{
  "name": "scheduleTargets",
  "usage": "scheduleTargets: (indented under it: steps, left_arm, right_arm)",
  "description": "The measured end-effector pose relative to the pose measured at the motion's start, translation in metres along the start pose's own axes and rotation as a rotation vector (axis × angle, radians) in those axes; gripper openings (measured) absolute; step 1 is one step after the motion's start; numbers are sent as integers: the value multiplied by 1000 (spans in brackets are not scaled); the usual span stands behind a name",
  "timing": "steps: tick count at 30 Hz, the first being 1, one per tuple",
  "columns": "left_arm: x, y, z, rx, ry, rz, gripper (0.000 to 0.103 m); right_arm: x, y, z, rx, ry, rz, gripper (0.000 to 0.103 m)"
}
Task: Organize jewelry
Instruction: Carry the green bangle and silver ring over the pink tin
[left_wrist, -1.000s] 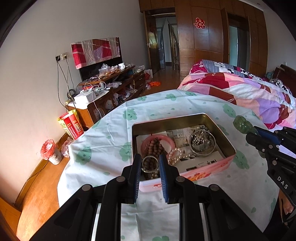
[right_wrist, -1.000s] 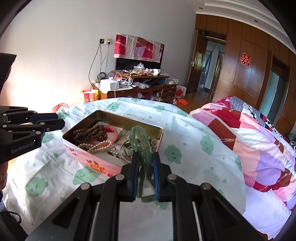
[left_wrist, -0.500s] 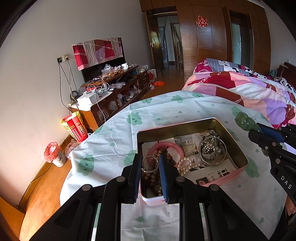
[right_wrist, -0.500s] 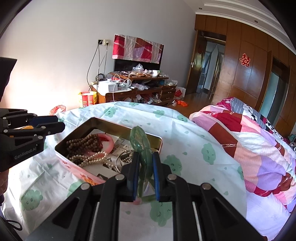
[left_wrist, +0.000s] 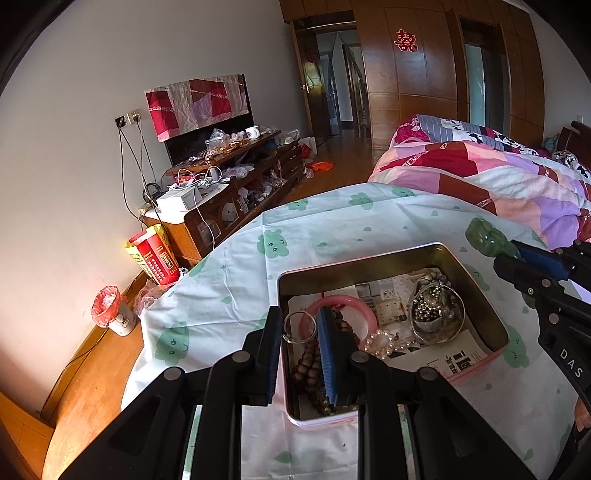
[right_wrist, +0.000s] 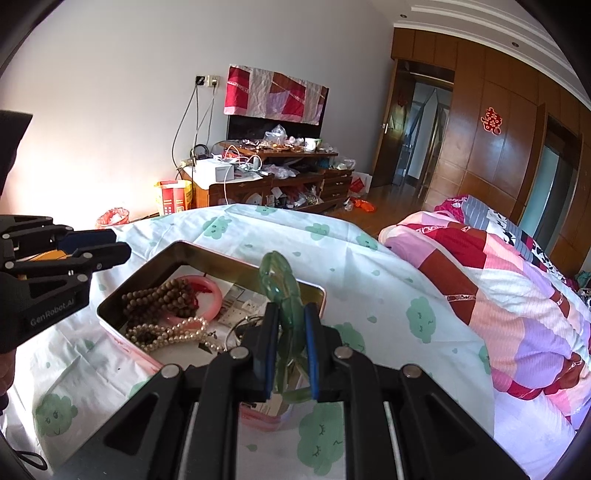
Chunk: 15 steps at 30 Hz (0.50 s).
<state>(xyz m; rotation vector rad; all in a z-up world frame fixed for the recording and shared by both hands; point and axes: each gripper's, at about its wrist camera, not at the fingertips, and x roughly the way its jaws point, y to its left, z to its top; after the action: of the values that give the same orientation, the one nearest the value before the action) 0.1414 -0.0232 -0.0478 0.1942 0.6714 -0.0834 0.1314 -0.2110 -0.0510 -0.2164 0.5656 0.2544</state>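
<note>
L hand-held gripper tilted down over near-left corner of the tin, jaws pinching a thin silver ring upright between the blue pads; ring hangs above the wooden bead string. R hand-held gripper also angled down, above the tin's right side, jaws pressed onto a green jade bangle held edge-on, its top sticking up past the fingertips. In L view the R hand-held gripper enters from right edge w/ bangle tip showing at its front.

Tin sits on the counter, which has a pale green-print cloth. Inside tin: pink bangle, bead string, pearl bracelet, silver bangle w/ metal beads, all on printed paper lining. Bed w/ patchwork quilt just beyond the counter.

Vs 1 s ago: both grips unchanged, same items pinched. Tin appears closer & shifted right in L view; ring was over the tin's front wall, now over its interior at the left end. In R view tin sits lower and nearer, bangle now over its near-right part rather than in front of it.
</note>
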Motion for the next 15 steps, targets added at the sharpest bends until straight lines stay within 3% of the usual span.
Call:
scheduleTargets:
  steps: [15]
  left_arm:
    - [21, -1, 1, 9, 32, 13, 20]
  right_arm:
    - [23, 1, 8, -4, 17, -6, 16]
